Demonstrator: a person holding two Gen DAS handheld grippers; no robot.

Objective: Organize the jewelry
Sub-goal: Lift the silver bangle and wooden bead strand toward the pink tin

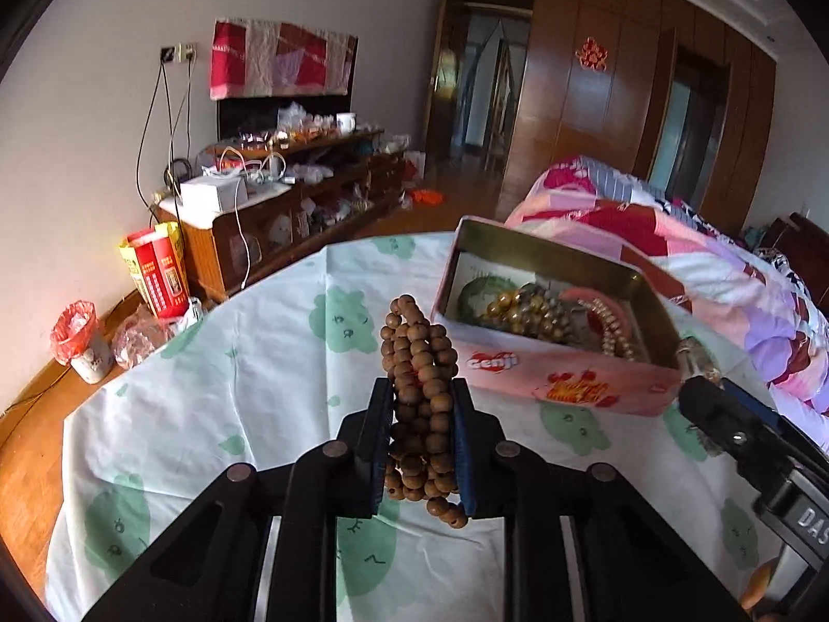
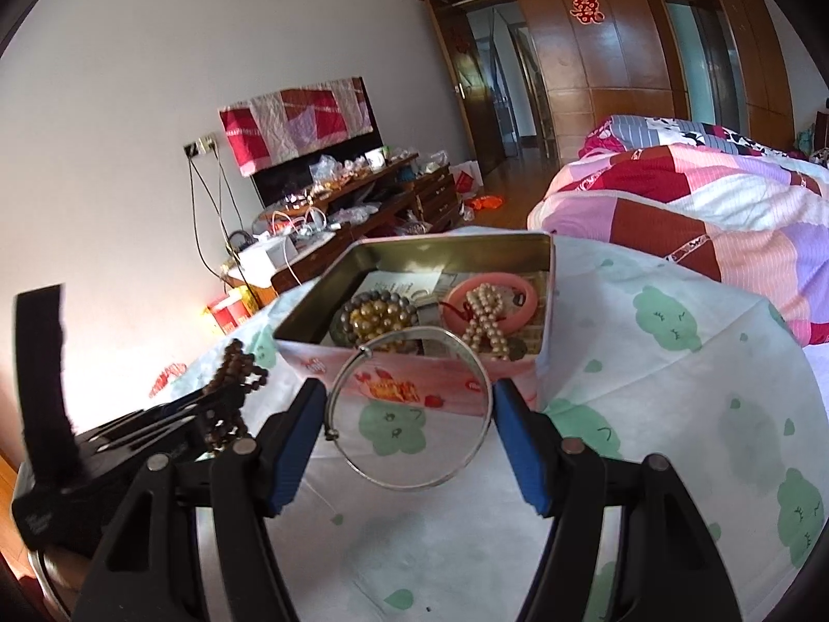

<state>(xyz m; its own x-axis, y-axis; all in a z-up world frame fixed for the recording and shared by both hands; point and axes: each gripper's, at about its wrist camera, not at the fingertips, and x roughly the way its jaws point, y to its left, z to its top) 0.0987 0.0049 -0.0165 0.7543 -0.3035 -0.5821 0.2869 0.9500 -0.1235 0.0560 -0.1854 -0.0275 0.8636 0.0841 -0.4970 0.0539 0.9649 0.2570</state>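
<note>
Left gripper (image 1: 422,446) clamped on coiled strand of brown wooden beads (image 1: 420,389), loops dangling below pads. Right gripper (image 2: 409,414) pinching thin silver wire bangle (image 2: 409,409) across its width. Open pink rectangular tin (image 2: 414,311), already holding pearl and bead pieces, just ahead of both. Advice: carry loads over rim, lower inside, then release; keep dangling loops clear of tin wall.
</note>
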